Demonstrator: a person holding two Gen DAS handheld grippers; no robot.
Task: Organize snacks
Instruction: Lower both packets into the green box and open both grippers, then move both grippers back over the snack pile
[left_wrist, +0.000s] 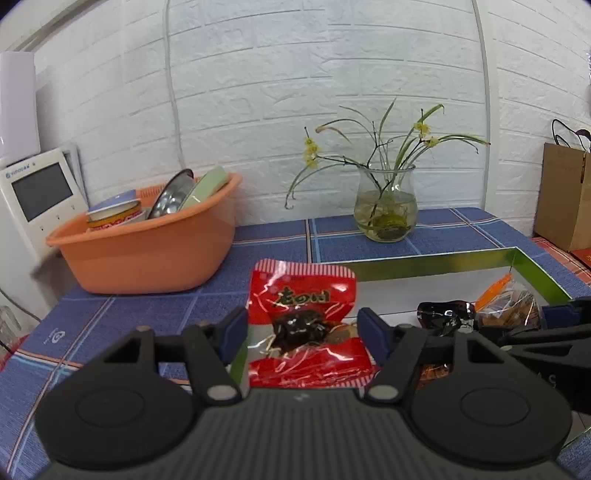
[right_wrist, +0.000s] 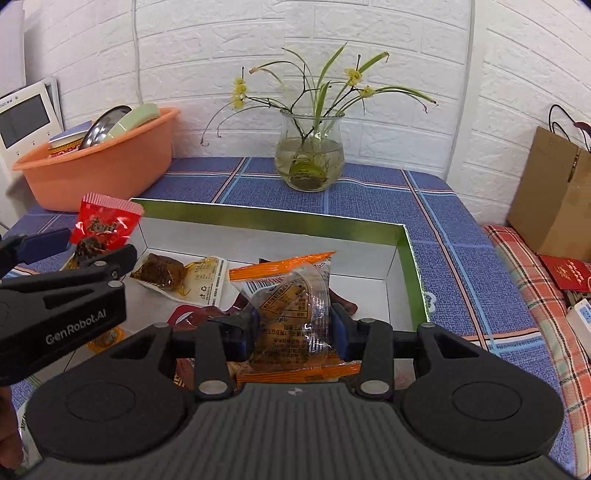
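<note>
A red snack packet (left_wrist: 303, 314) stands upright over the left corner of a white box with a green rim (left_wrist: 424, 266). My left gripper (left_wrist: 303, 325) is shut on it, with both side edges against the blue pads. The right wrist view shows this packet (right_wrist: 105, 225) and the left gripper (right_wrist: 94, 245) at the box's left end. My right gripper (right_wrist: 291, 326) is shut on a clear packet with orange ends (right_wrist: 291, 295), held above the box floor (right_wrist: 369, 295). A brown packet (right_wrist: 162, 273) and other wrapped snacks (right_wrist: 188, 317) lie inside the box.
An orange basin (left_wrist: 147, 254) with dishes stands at the back left beside a white screen device (left_wrist: 40, 192). A glass vase (right_wrist: 310, 162) with flowers is behind the box. A brown paper bag (right_wrist: 550, 206) and a red envelope (right_wrist: 565, 273) are on the right.
</note>
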